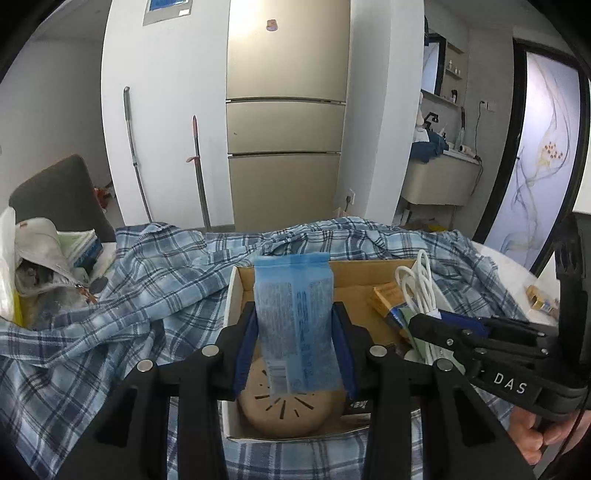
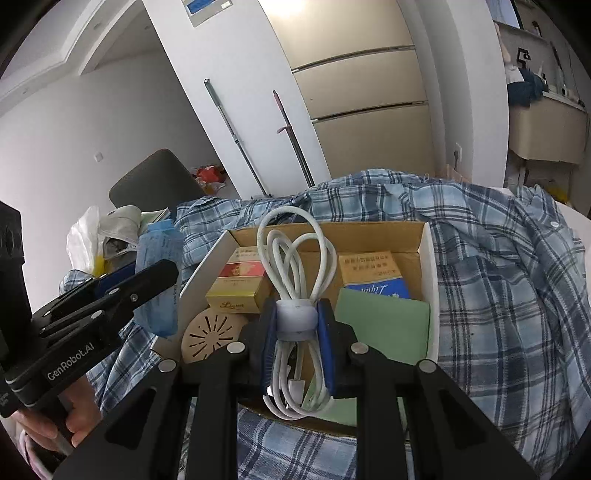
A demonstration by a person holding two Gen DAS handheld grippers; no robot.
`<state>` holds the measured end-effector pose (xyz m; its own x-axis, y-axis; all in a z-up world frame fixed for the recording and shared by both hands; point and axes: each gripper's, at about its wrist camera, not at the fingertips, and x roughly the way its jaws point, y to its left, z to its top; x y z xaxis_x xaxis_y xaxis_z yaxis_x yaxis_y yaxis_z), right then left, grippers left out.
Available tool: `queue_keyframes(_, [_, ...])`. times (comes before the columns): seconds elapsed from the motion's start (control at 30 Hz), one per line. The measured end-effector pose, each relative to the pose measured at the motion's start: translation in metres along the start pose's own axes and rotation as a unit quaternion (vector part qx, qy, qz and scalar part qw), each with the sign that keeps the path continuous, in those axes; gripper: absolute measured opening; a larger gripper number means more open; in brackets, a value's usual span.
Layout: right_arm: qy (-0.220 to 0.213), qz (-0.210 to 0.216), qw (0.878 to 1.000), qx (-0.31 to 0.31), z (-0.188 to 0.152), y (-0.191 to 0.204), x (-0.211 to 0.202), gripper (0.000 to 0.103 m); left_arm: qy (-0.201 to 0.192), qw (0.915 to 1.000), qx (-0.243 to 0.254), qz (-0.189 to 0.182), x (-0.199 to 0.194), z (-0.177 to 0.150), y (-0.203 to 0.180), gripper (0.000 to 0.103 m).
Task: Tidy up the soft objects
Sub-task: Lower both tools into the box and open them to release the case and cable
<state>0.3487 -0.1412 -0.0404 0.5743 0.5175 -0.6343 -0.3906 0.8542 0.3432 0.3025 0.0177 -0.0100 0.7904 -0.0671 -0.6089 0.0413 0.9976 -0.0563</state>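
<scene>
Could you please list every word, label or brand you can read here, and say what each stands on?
"DAS": right gripper, on its side.
"GenRobot.AI": left gripper, on its side.
"Liqun": yellow carton, front edge.
Blue packet, blue-and-yellow carton, wall notice: print too small or blurred.

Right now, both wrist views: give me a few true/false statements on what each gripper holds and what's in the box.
1. The left gripper is shut on the blue packet. True.
2. The right gripper is empty. False: it is clamped on the white cable bundle.
3. The cardboard box sits on the plaid shirt. True.
4. The box holds only the round tan disc. False: small cartons and a green sheet lie there too.
</scene>
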Motion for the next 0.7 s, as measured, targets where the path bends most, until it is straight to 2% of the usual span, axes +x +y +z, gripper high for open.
queue_keyframes(0.13, [0.002,0.003,1.000,-0.004,-0.001,0.003,0.002,0.019,0.001,1.0000,0.002,-0.004,0.001,0.001,0.000,0.041])
queue_keyframes(0.2, [0.002,-0.001,1.000,-0.009,-0.001,0.005,0.003,0.021,-0.001,1.0000,0.005,-0.002,0.000,0.000,-0.001,0.049])
queue_keyframes(0.27, [0.003,-0.004,1.000,-0.013,0.000,0.005,0.004,0.023,-0.006,1.0000,0.002,0.004,-0.002,0.000,-0.001,0.066])
queue_keyframes(0.33, [0.000,-0.011,1.000,-0.011,-0.001,0.006,0.004,0.034,-0.012,0.9999,0.000,0.006,-0.004,0.000,0.000,0.070])
queue_keyframes(0.37, [-0.004,-0.019,1.000,-0.011,0.000,0.006,0.002,0.054,-0.013,0.9999,0.000,0.009,-0.005,0.001,-0.001,0.073])
queue_keyframes(0.4, [-0.012,-0.025,1.000,-0.011,0.000,0.006,0.000,0.064,-0.016,0.9998,-0.001,0.012,-0.005,0.001,0.000,0.074])
queue_keyframes(0.7, [-0.028,-0.044,0.999,-0.013,0.004,0.004,-0.007,0.064,-0.026,0.9996,-0.007,0.009,-0.010,0.002,0.004,0.075])
